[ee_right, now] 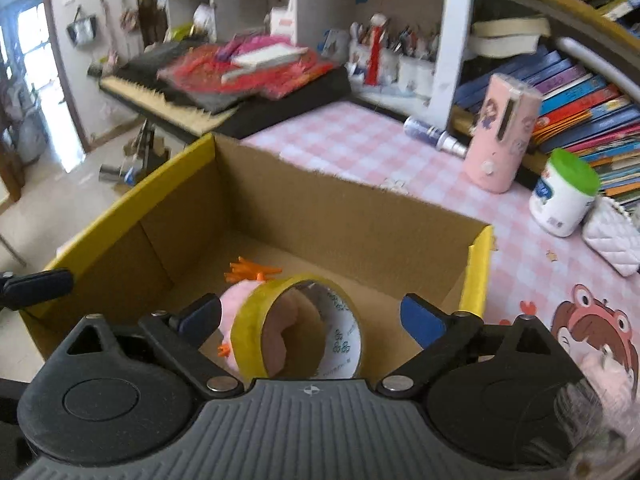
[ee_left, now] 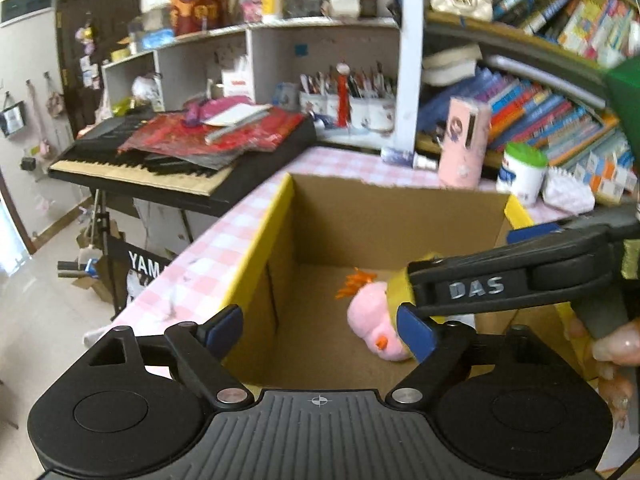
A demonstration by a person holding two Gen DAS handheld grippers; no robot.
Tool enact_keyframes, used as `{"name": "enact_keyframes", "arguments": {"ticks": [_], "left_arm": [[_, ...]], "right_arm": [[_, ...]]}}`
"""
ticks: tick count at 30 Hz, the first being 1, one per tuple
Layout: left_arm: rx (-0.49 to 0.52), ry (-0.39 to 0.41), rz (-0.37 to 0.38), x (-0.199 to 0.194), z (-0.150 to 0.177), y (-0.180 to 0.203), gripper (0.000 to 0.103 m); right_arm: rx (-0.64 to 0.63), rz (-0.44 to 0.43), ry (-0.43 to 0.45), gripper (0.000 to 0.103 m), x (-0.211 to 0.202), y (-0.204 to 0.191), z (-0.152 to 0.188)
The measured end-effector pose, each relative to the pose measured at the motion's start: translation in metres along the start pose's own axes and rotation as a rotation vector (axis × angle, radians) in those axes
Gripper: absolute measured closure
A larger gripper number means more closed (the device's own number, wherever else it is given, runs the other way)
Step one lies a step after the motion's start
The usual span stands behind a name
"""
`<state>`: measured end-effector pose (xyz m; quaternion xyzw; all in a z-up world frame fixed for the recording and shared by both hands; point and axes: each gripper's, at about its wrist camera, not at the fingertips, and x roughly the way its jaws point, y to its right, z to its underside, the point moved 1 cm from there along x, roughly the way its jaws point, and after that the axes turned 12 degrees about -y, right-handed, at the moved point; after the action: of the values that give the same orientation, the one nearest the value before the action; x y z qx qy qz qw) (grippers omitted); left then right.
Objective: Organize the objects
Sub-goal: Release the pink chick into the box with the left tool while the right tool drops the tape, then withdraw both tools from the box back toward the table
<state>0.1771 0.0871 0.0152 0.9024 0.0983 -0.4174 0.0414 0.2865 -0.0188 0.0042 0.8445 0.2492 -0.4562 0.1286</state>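
Observation:
An open cardboard box point(ee_left: 276, 248) with yellow-taped rims stands on the pink checked table; it also shows in the right wrist view point(ee_right: 320, 200). A pink plush toy point(ee_left: 370, 320) with orange hair lies on the box floor. In the right wrist view a yellow tape roll point(ee_right: 298, 328) sits between my right gripper's point(ee_right: 316, 316) spread fingers over the box, in front of the plush point(ee_right: 236, 300); contact with the pads is not visible. My left gripper point(ee_left: 320, 326) is open and empty at the box's near wall. The right gripper point(ee_left: 404, 300) reaches in from the right.
A pink cylindrical container point(ee_right: 502, 136), a green-lidded white jar point(ee_right: 564, 196), a spray can point(ee_right: 434, 134) and a white quilted pouch point(ee_right: 612, 236) sit on the table beyond the box. Bookshelves point(ee_left: 552, 112) stand behind. A cluttered keyboard point(ee_left: 180, 148) stands to the left.

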Motion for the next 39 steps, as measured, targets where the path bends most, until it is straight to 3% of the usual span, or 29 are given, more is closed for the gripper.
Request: {"name": "enact_keyframes", "arguments": {"ticks": [7,13,17,22,30,39], "left_arm": [[-0.072,0.061,-0.025,-0.033,0.009,-0.022,0.009],[-0.158,0.089,-0.046,-0.051,0.025,-0.043,0.006],[-0.171,0.050,-0.040,-0.053,0.039,-0.052,0.006],[-0.134,0.016,-0.037,-0.058,0.061,-0.057,0.006],[-0.080,-0.093,-0.054,-0.070,0.109,-0.068,0.005],[-0.040,-0.123,-0.047,-0.095,0.149,-0.087,0.005]], "right_arm": [[0.109,0.077,0.223,0.002,-0.056,-0.005,0.026],[0.170,0.174,0.301,0.000,-0.087,-0.014,0.063],[0.224,0.223,0.285,0.000,-0.092,-0.020,0.086],[0.200,0.294,0.219,0.000,-0.092,-0.042,0.109],[0.203,0.311,0.121,0.000,-0.096,-0.083,0.154],[0.226,0.321,0.067,0.000,-0.106,-0.123,0.200]]}}
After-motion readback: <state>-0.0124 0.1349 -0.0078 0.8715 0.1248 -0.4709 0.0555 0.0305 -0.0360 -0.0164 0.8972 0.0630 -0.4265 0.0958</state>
